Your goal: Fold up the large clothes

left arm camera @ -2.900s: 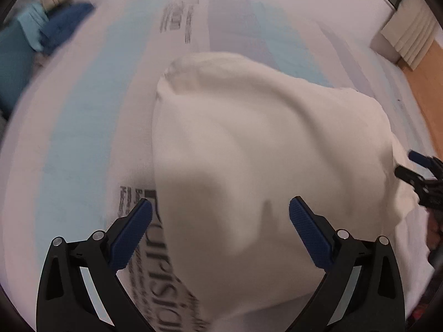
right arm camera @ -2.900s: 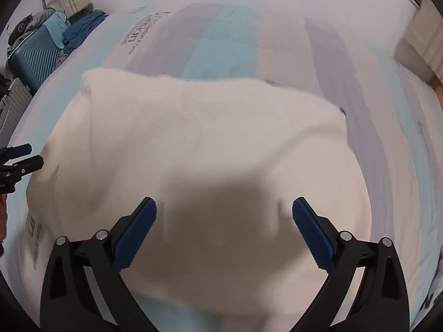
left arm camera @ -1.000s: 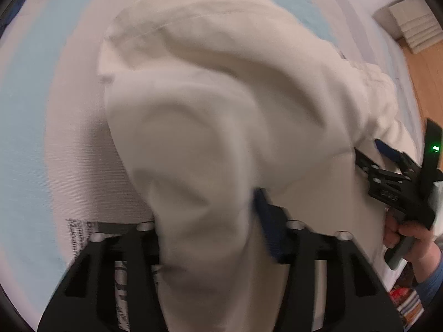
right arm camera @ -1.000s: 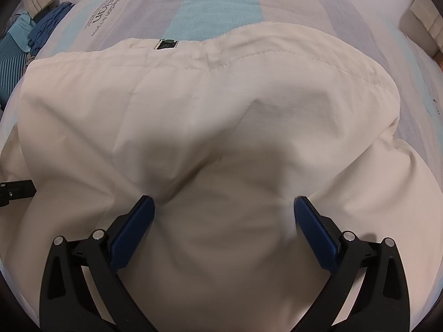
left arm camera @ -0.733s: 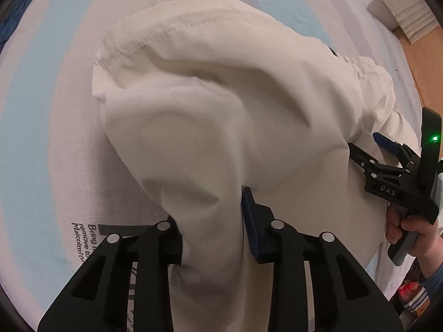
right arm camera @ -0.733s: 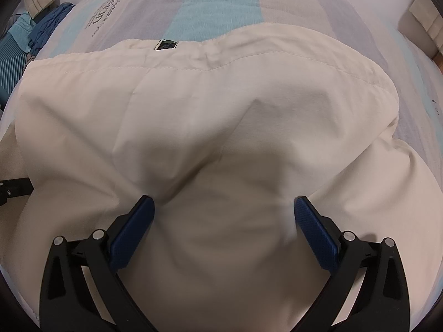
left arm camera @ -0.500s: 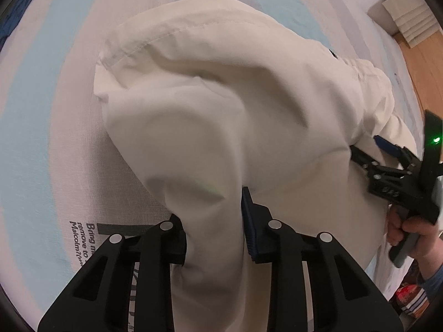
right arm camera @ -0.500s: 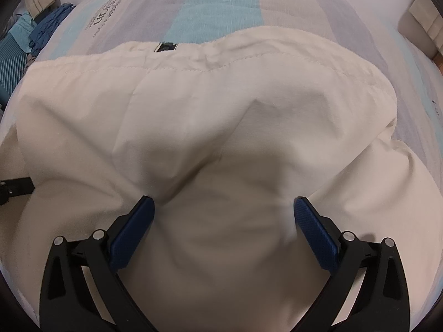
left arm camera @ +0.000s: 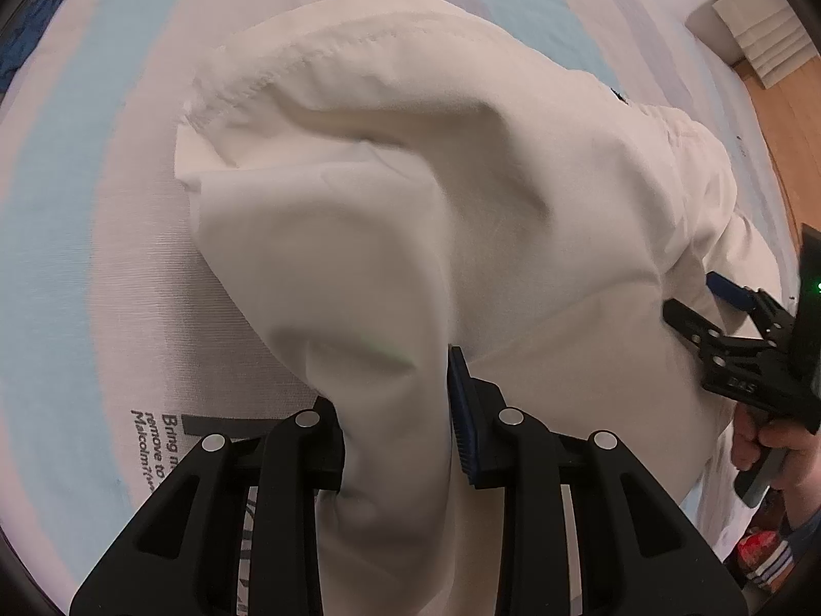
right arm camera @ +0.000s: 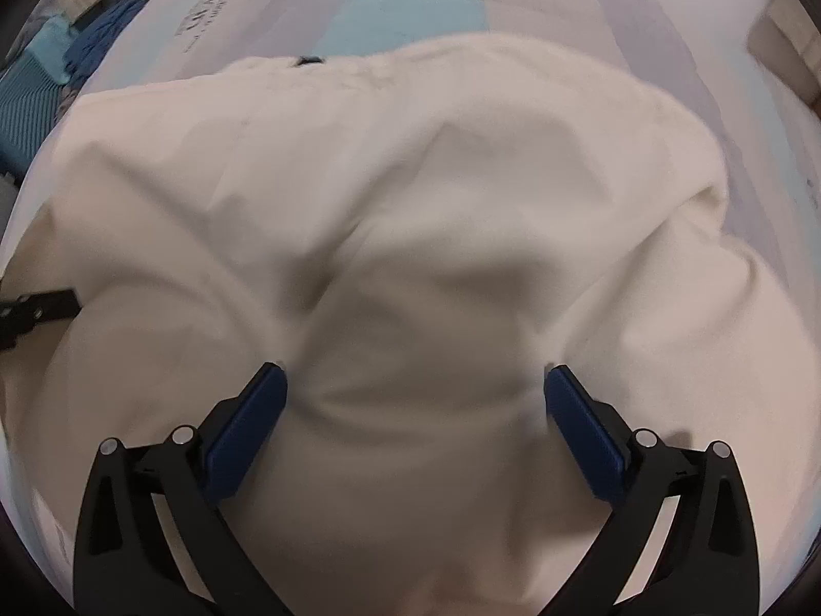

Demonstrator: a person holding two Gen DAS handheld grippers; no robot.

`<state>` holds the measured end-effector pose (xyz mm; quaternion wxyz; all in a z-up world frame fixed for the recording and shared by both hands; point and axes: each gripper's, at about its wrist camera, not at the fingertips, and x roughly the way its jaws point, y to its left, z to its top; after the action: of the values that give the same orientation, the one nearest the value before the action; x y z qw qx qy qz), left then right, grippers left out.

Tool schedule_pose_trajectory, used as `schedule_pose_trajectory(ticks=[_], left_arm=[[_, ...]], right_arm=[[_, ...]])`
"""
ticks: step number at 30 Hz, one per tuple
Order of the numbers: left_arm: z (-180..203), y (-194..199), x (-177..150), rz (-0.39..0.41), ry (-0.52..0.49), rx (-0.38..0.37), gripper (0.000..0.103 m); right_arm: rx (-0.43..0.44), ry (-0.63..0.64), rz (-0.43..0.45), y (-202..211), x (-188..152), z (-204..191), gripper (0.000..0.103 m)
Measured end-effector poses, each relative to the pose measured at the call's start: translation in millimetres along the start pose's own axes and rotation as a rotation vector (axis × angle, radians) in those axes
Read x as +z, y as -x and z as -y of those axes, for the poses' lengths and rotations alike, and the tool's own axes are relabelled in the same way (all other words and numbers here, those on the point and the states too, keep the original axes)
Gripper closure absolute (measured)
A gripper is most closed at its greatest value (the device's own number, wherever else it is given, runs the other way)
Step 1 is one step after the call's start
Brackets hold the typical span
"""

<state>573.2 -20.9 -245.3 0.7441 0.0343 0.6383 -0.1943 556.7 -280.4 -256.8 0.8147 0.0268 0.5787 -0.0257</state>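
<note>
One mattress, striped in pale blue, grey and white with printed black lettering, fills both views and carries everything else. On it lies a large cream garment, bunched and lifted into a hump, its stitched hem curling at the far left edge and a small dark tag showing near its far edge in the right wrist view. The left gripper has been closing within the last second and now pinches a gathered fold of the garment, the cloth squeezed between its black and blue pads. The right gripper points down at the garment with its jaws spread wide; the blue pads press into the cloth on either side of a raised ridge without clamping it. A hand holds that gripper's handle at the right edge of the left wrist view. Beyond the mattress, blue cloth lies heaped at the top left corner; no container can be made out clearly.
</note>
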Motion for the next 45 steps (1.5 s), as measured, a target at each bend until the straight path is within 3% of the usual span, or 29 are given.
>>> schedule_pose_trajectory(ticks=[6,9,13,25,28,30,42,45], left_arm=[[14.4,8.3,-5.3,0.015,0.006,0.033,0.08],[17.2,11.8,-6.0,0.014,0.009,0.035,0.08],[22.6,19.3,-3.8,0.014,0.014,0.046,0.081],[53.4,44.0,13.2,0.006,0.019,0.087,0.083],[63.8,49.8,18.3,0.003,0.021,0.084,0.083],[71.3,60.1,17.5,0.001,0.022,0.082,0.083],[129.8,91.4,26.4,-0.001,0.015,0.115,0.083],[145.6,93.0,26.9,0.009,0.028,0.131,0.083]], right_arm=[[-0.011,-0.002,0.034,3.6,-2.2,-0.7,0.006],[0.003,0.008,0.07,21.9,-8.1,0.6,0.01],[-0.044,0.053,0.136,47.1,-29.0,8.0,0.014],[0.007,0.029,0.096,19.4,-34.2,18.0,0.006],[0.045,0.023,0.118,38.3,-31.1,27.7,0.015],[0.017,0.047,0.167,50.0,-34.7,29.1,0.021],[0.008,0.008,0.227,75.7,-56.5,76.0,0.021],[0.005,-0.001,0.201,67.2,-52.2,94.5,0.021]])
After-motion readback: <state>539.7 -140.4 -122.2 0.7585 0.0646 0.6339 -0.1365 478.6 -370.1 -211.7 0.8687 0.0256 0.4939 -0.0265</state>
